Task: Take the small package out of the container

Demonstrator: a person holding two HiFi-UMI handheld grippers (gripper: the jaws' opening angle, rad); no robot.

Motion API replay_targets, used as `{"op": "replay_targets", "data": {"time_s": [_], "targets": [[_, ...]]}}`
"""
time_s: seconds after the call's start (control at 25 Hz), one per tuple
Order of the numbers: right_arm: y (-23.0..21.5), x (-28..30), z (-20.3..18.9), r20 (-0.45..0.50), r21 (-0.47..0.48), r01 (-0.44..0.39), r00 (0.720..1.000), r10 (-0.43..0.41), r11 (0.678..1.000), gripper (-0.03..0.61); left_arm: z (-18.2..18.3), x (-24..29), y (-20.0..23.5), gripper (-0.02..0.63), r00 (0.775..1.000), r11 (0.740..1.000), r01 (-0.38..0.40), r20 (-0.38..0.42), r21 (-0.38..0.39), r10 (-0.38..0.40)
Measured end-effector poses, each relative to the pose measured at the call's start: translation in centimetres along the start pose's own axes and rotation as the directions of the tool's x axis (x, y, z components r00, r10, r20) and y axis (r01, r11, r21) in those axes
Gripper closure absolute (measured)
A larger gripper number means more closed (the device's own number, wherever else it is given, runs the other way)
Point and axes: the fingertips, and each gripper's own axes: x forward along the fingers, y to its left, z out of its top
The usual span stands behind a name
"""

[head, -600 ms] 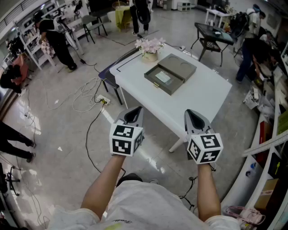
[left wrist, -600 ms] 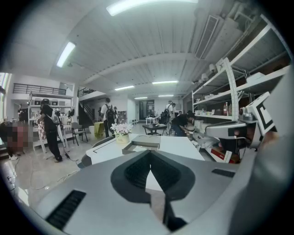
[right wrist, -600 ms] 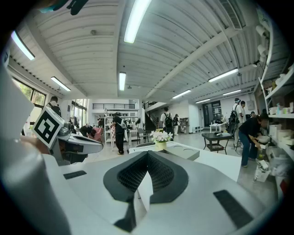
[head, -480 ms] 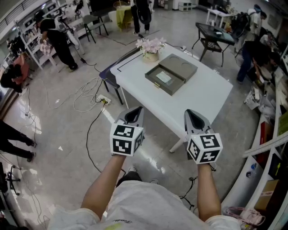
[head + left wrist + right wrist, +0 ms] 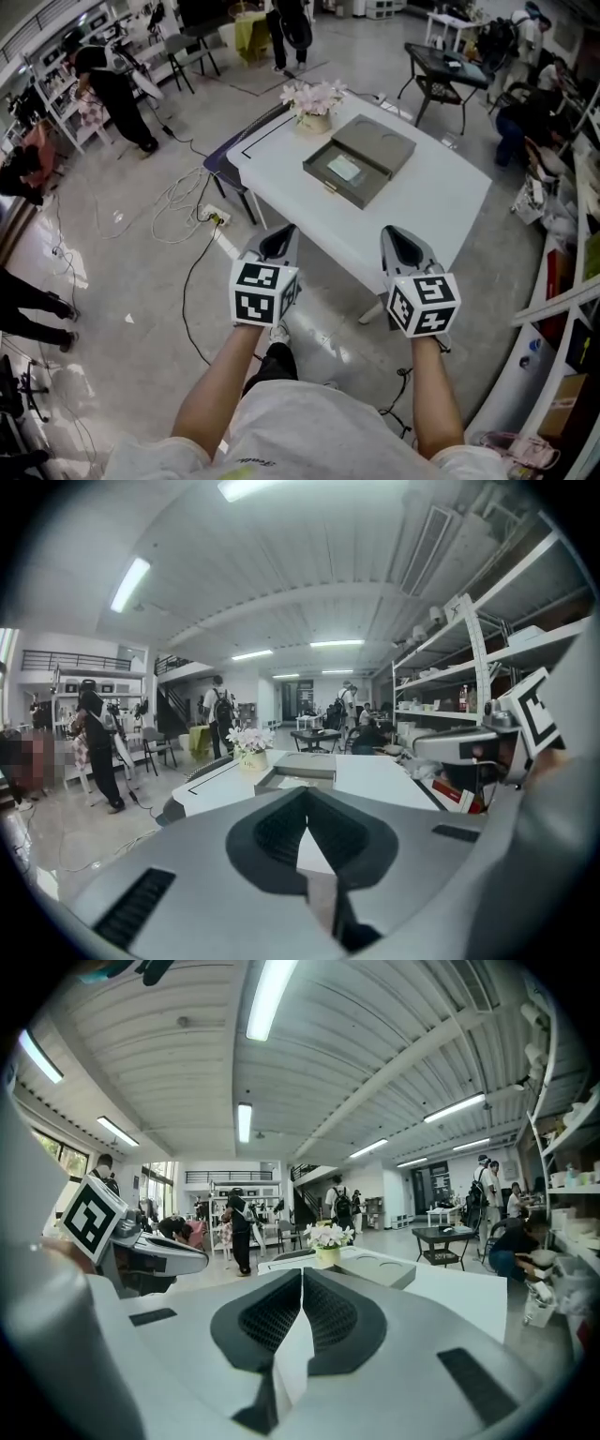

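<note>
On the white table (image 5: pixel 441 202) lies an open grey container (image 5: pixel 359 159), its lid folded back to the right. A small pale package (image 5: pixel 343 168) rests inside its tray. The container also shows in the left gripper view (image 5: pixel 298 769) and the right gripper view (image 5: pixel 375 1269). My left gripper (image 5: pixel 279 242) and right gripper (image 5: pixel 398 242) are held side by side over the floor, short of the table's near edge. Both are shut with nothing between the jaws.
A pot of pale flowers (image 5: pixel 314 99) stands at the table's far corner. Cables (image 5: pixel 183 202) and a power strip lie on the floor to the left. A dark side table (image 5: pixel 445 67) is beyond. People stand at the left and far back. Shelving (image 5: pixel 572 281) lines the right.
The view has shifted slightly closer to the table; both grippers keep their pose and stay shut.
</note>
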Motion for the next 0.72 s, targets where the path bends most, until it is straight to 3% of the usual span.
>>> {"op": "replay_targets", "data": {"time_s": [0.2, 0.72], "targets": [[-0.2, 4.0, 0.4, -0.013, 0.000, 0.015, 1.000, -0.015, 1.000, 0.571, 0.3, 3.0, 3.1, 0.611, 1.000, 1.000, 0.019, -0.013, 0.025, -0.018], [-1.7, 14.5, 0.3, -0.083, 0.035, 0.133, 0.988, -0.129, 0.991, 0.523, 1.4, 11.9, 11.7, 0.611, 0.991, 0.992, 0.129, -0.047, -0.003, -0.129]]}}
